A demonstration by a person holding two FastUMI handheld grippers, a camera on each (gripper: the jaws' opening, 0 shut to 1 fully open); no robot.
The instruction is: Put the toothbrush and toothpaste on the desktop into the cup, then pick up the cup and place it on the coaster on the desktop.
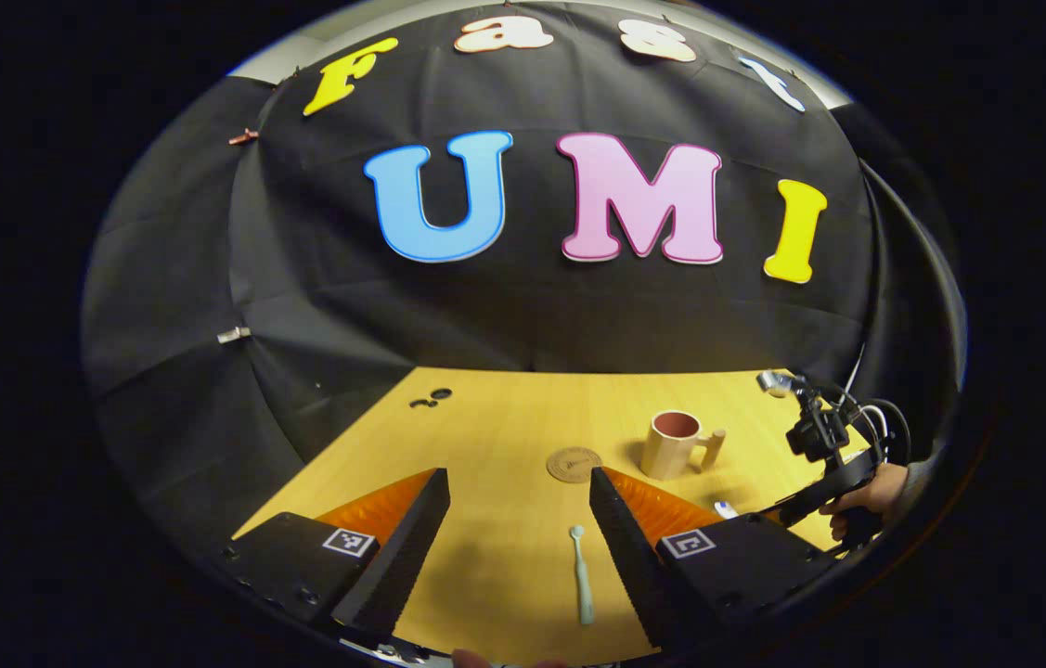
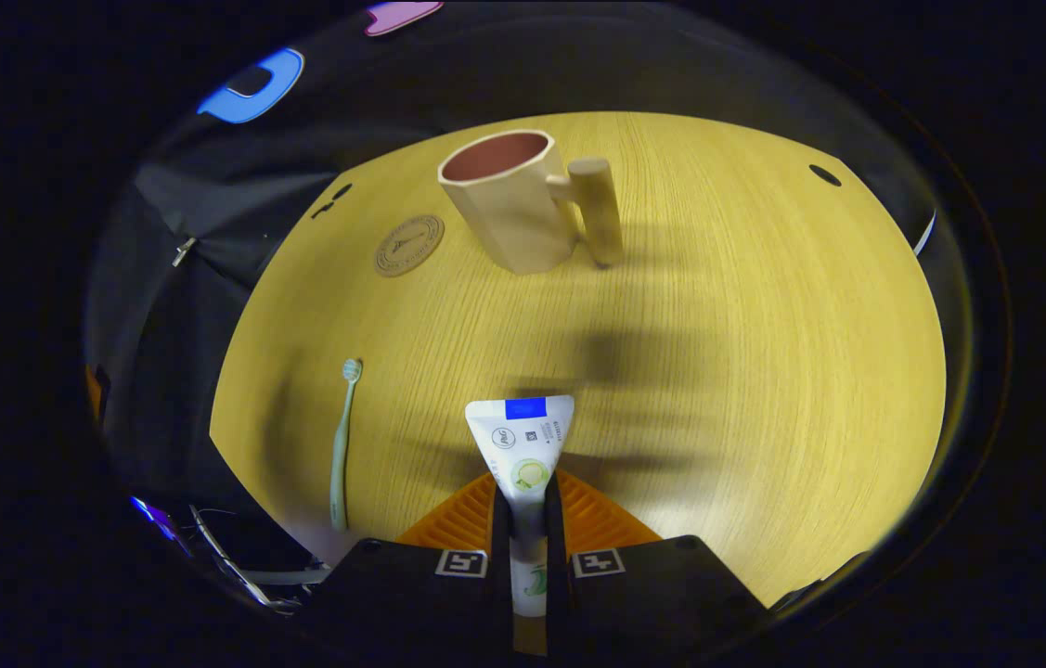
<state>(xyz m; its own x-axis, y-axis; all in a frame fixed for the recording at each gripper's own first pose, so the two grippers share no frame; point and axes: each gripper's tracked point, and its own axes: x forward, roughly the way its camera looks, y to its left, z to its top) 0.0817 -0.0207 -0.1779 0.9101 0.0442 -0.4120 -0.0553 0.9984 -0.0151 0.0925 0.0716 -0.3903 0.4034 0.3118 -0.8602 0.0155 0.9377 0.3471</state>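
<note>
Toothpaste (image 2: 523, 443): white tube, clamped between both fingers of the right gripper (image 2: 527, 506), crimped flat end pointing forward, away from the gripper, over the desktop (image 2: 764, 353).

Toothbrush (image 1: 581, 573): pale green, lying flat on the desktop between the wide-open fingers of the left gripper (image 1: 519, 506), touching neither; head pointing forward. In the right gripper view it lies to the left of the held tube.

Cup (image 2: 513, 199): cream outside, pink inside, upright, wooden peg handle to its right; straight ahead of the right gripper, well apart.

Coaster (image 2: 408, 245): round, brown, flat, just left of the cup. In the left gripper view it sits ahead, near the right fingertip.

Right gripper seen from the left gripper view: at far right, held by a hand (image 1: 871, 496) wrapped around its grip, tilted down toward the desktop.
</note>
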